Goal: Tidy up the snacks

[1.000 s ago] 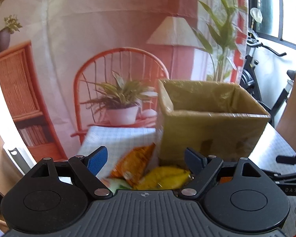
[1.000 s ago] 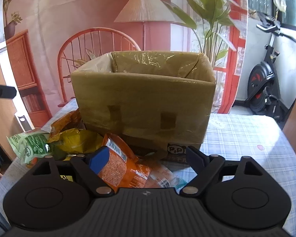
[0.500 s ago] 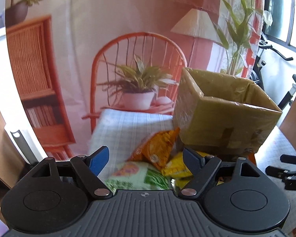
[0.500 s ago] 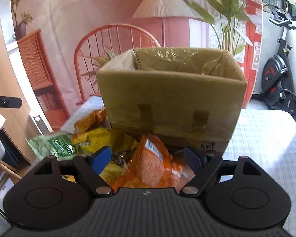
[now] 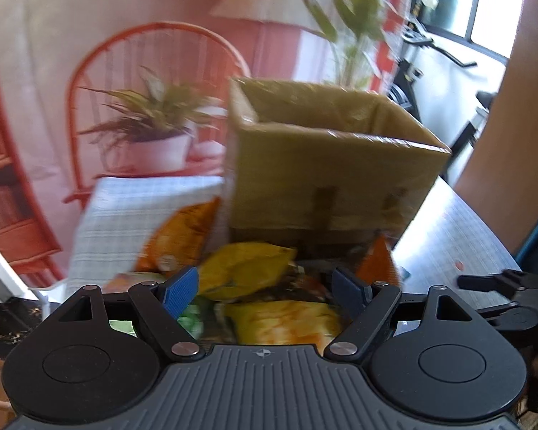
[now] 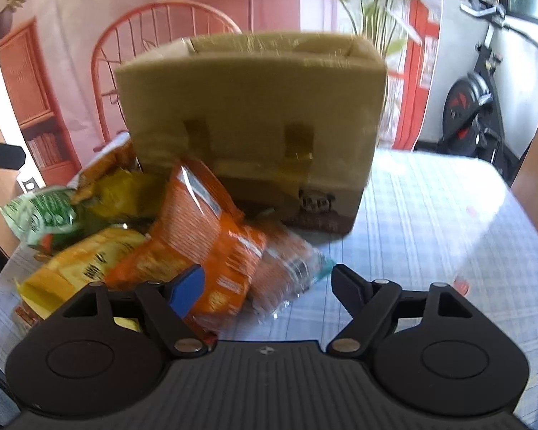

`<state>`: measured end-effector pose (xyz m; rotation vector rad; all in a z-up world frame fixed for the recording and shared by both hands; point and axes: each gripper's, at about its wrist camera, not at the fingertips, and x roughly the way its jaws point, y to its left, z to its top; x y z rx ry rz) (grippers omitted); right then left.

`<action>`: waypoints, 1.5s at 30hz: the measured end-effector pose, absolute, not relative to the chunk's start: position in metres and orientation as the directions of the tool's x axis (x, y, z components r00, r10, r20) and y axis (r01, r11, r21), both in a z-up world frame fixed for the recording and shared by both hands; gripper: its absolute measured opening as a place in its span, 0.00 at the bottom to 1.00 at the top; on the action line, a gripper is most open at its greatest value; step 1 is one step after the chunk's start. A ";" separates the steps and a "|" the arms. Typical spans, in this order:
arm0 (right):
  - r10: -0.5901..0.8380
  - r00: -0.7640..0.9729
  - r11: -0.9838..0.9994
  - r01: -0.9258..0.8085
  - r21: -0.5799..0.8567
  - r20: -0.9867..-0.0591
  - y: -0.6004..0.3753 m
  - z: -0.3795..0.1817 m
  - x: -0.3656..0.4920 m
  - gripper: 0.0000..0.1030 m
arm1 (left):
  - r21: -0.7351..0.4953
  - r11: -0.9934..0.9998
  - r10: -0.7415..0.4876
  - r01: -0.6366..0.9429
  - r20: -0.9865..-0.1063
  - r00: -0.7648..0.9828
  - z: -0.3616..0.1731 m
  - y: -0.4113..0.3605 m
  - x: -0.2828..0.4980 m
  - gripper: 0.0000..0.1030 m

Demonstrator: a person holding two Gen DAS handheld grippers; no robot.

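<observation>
The table (image 6: 430, 215) with its checked cloth runs under both grippers. Dead ahead of each stands the box (image 6: 254, 114), top open. Snack bags are heaped against its near side: an orange bag (image 6: 204, 229) sits right off the right gripper (image 6: 267, 288), a yellow bag (image 5: 244, 272) just past the left gripper (image 5: 265, 286), a green bag (image 6: 39, 211) off to the left. Both grippers are spread wide, gripping nothing.

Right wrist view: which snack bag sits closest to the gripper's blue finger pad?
The orange bag, propped up in front of the cardboard box. The yellow bag and green bag lie further left.
</observation>
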<state>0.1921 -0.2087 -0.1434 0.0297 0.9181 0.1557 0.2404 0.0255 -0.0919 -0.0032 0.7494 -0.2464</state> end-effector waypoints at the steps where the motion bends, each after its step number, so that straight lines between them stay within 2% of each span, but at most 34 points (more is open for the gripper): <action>1: 0.155 0.589 0.987 -0.130 0.096 -0.793 -0.209 -0.149 0.193 0.77 | -0.090 0.968 -0.232 0.235 -0.681 0.694 -0.094 0.018 0.243 0.81; 8: 0.240 0.557 0.968 -0.195 0.156 -0.795 -0.195 -0.173 0.210 0.74 | -0.098 0.941 -0.294 0.323 -0.706 0.644 -0.111 -0.022 0.260 0.81; 13: 0.311 0.553 0.949 -0.224 0.222 -0.773 -0.185 -0.181 0.225 0.65 | -0.141 0.946 -0.293 0.293 -0.760 0.580 -0.134 -0.027 0.280 0.79; 16: 0.368 0.546 0.929 -0.241 0.280 -0.752 -0.185 -0.184 0.230 0.65 | -0.188 0.941 -0.317 0.281 -0.780 0.540 -0.145 -0.024 0.287 0.73; 20: 0.415 0.532 0.910 -0.263 0.321 -0.738 -0.187 -0.188 0.230 0.65 | -0.165 0.943 -0.298 0.288 -0.802 0.518 -0.157 -0.027 0.291 0.55; 28: 0.468 0.506 0.883 -0.295 0.365 -0.725 -0.186 -0.190 0.228 0.65 | -0.152 0.937 -0.302 0.314 -0.804 0.513 -0.159 -0.033 0.293 0.52; 35: 0.538 0.466 0.843 -0.294 0.450 -0.702 -0.190 -0.203 0.236 0.68 | -0.171 0.943 -0.300 0.287 -0.810 0.504 -0.162 -0.022 0.297 0.48; 42: 0.605 0.411 0.796 -0.297 0.527 -0.682 -0.194 -0.221 0.254 0.82 | -0.178 0.937 -0.310 0.301 -0.822 0.478 -0.169 -0.022 0.300 0.37; 45: 0.647 0.385 0.762 -0.287 0.581 -0.658 -0.197 -0.229 0.262 0.82 | -0.185 0.934 -0.318 0.305 -0.820 0.475 -0.172 -0.021 0.303 0.34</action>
